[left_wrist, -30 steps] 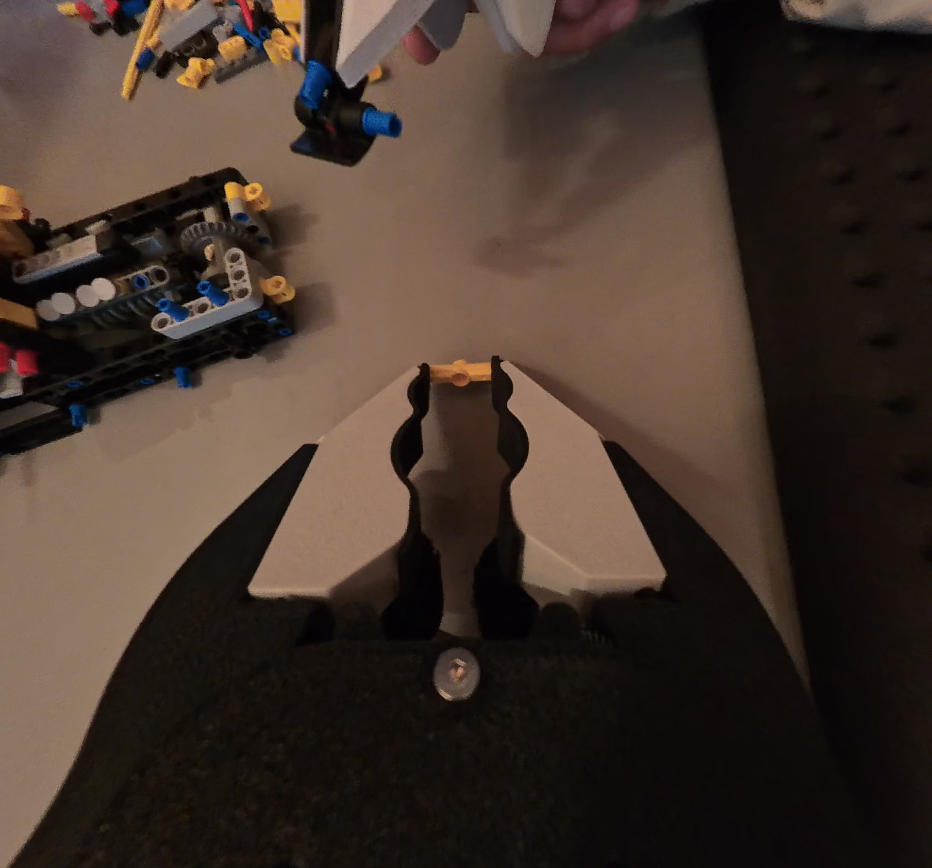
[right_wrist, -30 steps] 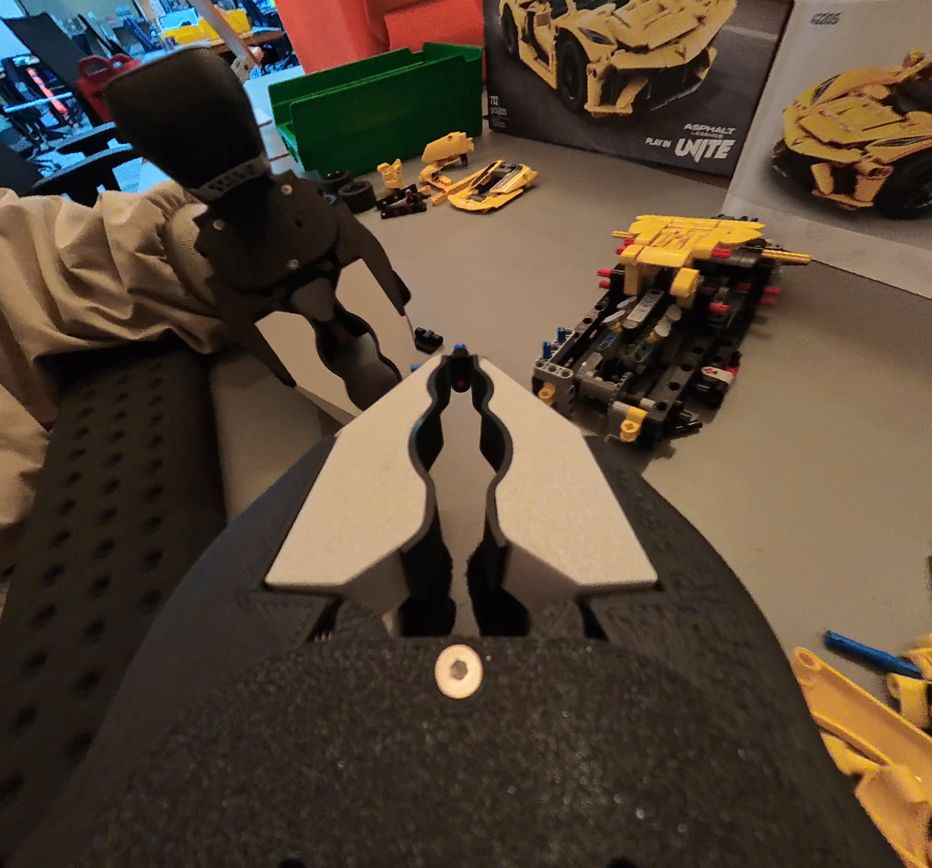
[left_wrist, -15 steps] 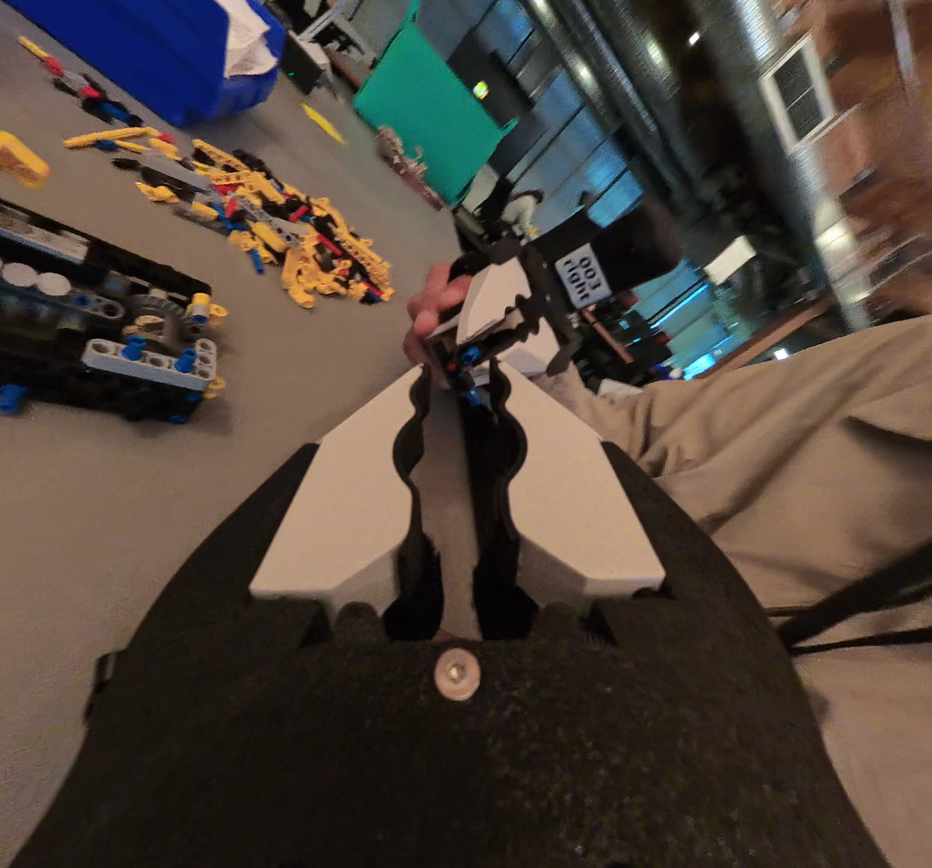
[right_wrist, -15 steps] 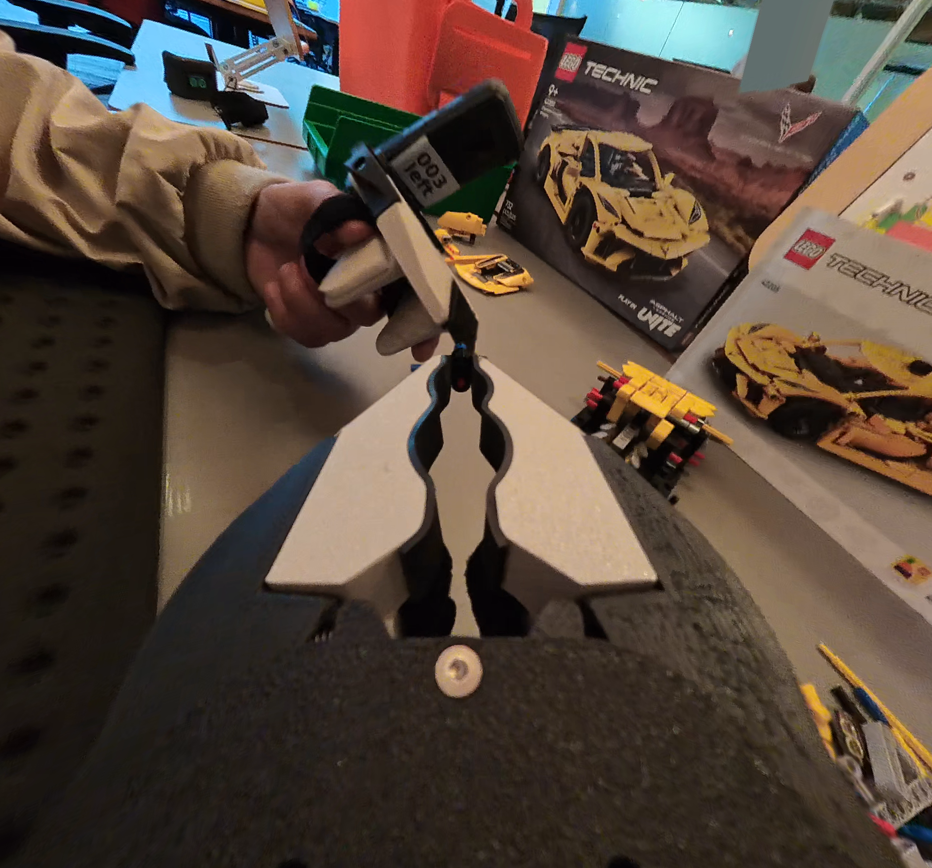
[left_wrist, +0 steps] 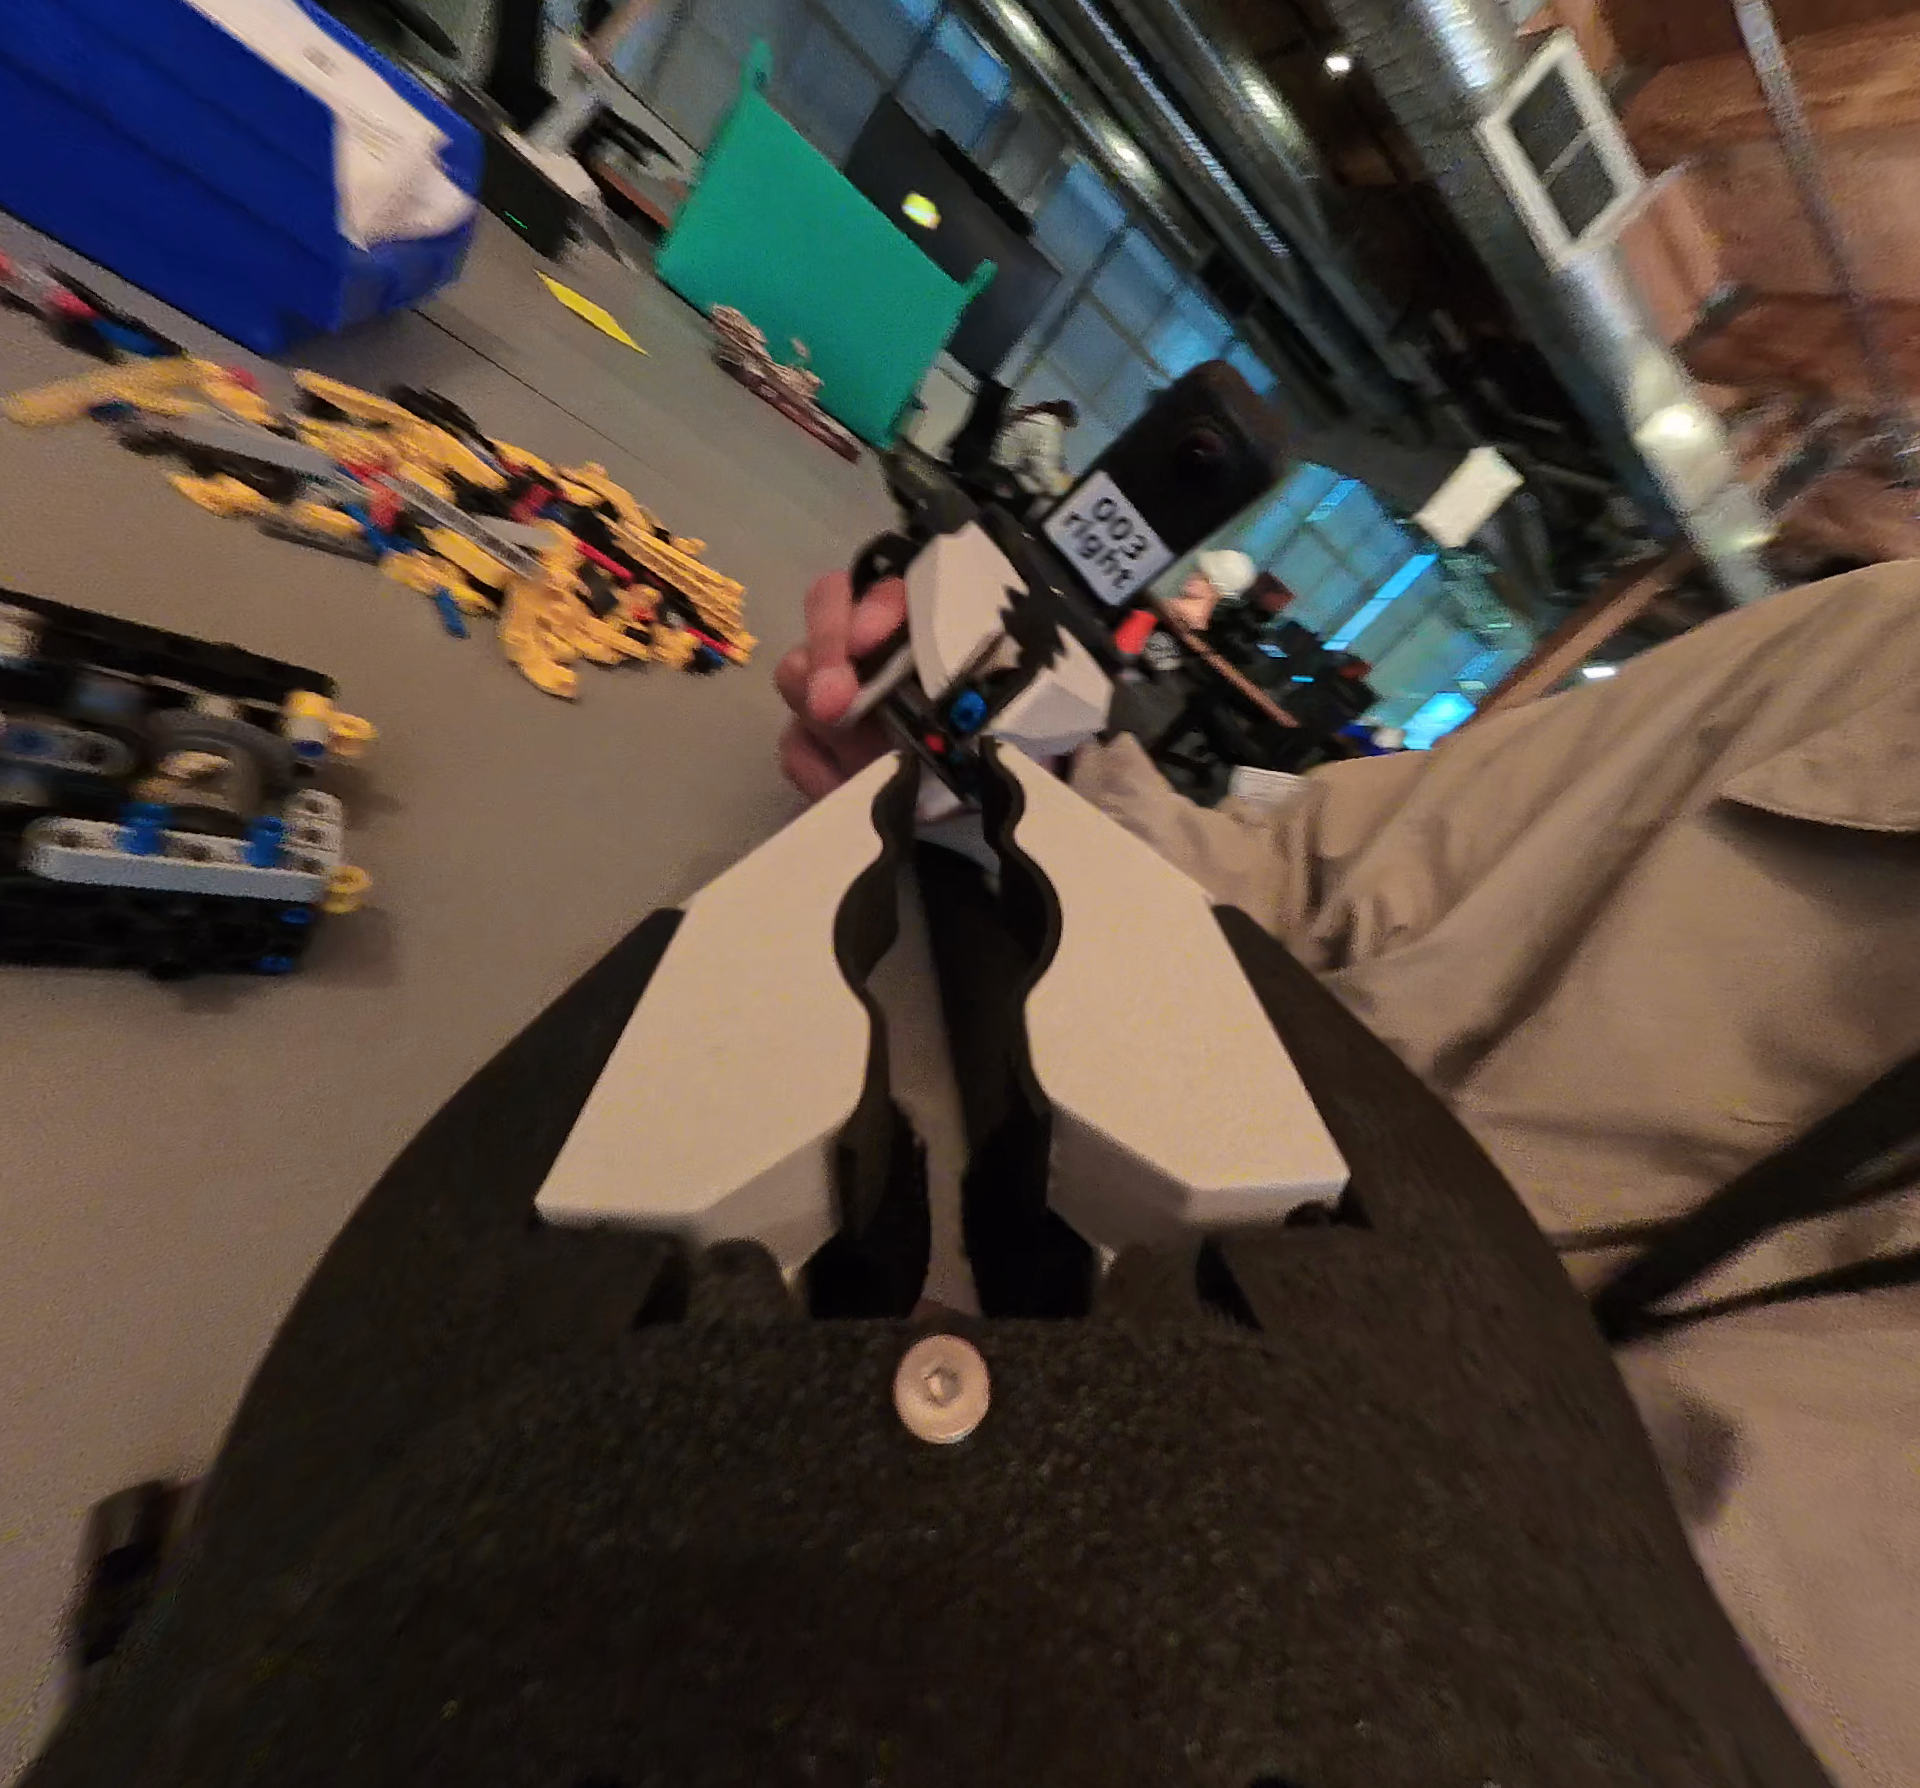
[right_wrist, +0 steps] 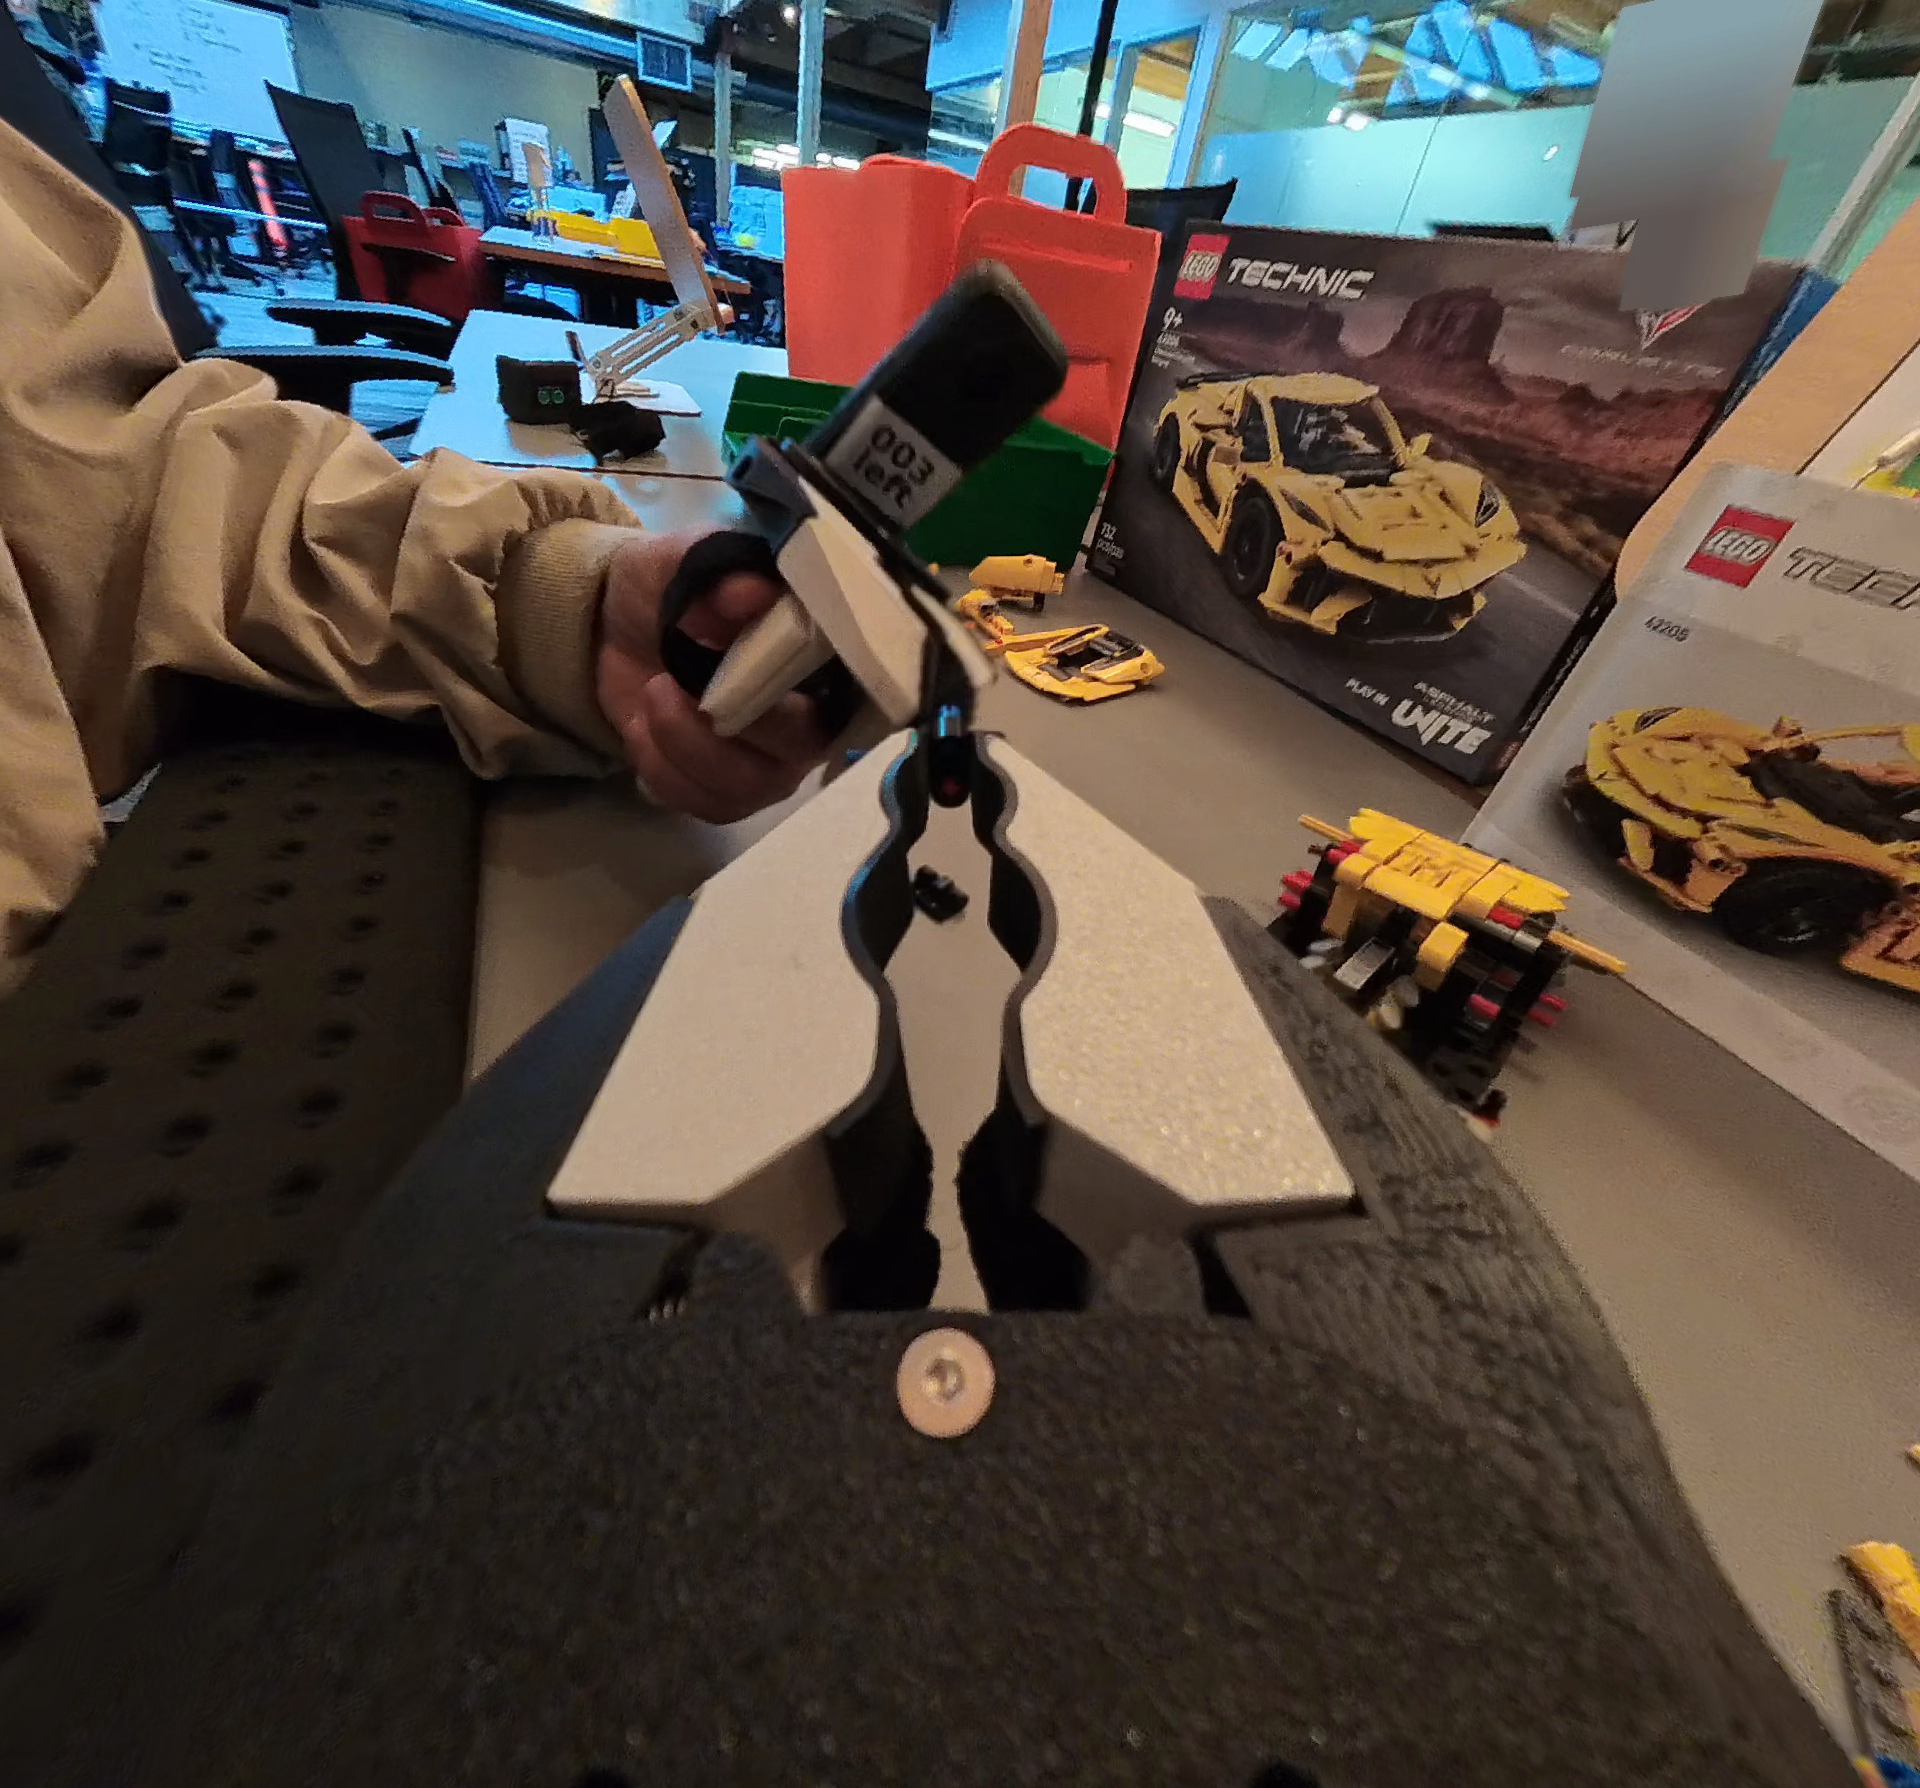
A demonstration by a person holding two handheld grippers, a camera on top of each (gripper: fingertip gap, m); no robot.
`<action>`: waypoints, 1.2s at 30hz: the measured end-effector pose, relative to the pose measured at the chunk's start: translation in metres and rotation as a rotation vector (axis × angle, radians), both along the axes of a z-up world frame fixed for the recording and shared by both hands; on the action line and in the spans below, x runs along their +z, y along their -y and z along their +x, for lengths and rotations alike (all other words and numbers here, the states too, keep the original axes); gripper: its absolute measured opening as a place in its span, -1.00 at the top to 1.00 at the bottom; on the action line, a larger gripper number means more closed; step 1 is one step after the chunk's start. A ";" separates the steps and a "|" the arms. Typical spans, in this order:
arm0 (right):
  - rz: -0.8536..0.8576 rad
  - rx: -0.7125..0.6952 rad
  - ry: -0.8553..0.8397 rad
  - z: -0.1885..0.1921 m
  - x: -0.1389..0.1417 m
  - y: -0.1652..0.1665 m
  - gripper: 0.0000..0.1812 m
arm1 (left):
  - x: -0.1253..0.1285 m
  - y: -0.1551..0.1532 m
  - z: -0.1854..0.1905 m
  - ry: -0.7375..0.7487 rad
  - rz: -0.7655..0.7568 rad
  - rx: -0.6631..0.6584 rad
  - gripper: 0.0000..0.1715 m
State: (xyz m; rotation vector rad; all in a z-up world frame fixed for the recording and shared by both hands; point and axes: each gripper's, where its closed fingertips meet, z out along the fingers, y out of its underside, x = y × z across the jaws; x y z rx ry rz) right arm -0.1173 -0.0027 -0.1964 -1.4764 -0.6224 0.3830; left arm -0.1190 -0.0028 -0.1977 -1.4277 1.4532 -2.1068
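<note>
My right gripper point(right_wrist: 948, 764) is shut on a small black piece with a red pin point(right_wrist: 948, 788) and holds it above the grey table point(right_wrist: 1195, 751). In the left wrist view the same piece point(left_wrist: 961, 712) shows a blue pin and a red pin in the right gripper point(left_wrist: 971, 699). My left gripper point(left_wrist: 948, 764) has its jaws nearly closed and its tips meet that piece. The small yellow pin it held is hidden now. The left gripper point(right_wrist: 940, 699) also shows in the right wrist view, tip to tip with the right one.
A half-built black chassis point(left_wrist: 156, 803), a pile of loose yellow pieces point(left_wrist: 468, 533) and a blue bin point(left_wrist: 156, 128) lie to the left. A car box point(right_wrist: 1403, 491), a booklet point(right_wrist: 1766, 751), a green bin point(right_wrist: 997, 491) and a yellow-topped assembly point(right_wrist: 1423, 938) stand to the right. My left and right fingertips are right by each other. The yellow-topped assembly point(right_wrist: 1423, 938) is about 15 cm from both grippers' fingertips.
Both grippers have lifted off the table and turned toward each other. Their tips have come together, and the left gripper's yellow pin has gone out of sight against the black piece.
</note>
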 end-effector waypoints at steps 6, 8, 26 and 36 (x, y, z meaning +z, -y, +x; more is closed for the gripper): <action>-0.208 0.146 -0.193 -0.009 0.000 0.010 0.93 | 0.016 0.005 -0.018 0.296 0.460 0.101 0.80; -0.231 0.212 -0.249 -0.013 0.004 0.016 0.93 | 0.012 0.012 -0.019 0.289 0.507 0.094 0.80; -0.279 0.240 -0.218 -0.022 -0.007 0.017 0.93 | 0.000 0.027 -0.018 0.192 0.418 -0.018 0.88; -0.300 0.311 -0.258 -0.028 -0.003 0.024 0.93 | 0.004 0.032 -0.023 0.171 0.327 -0.082 0.95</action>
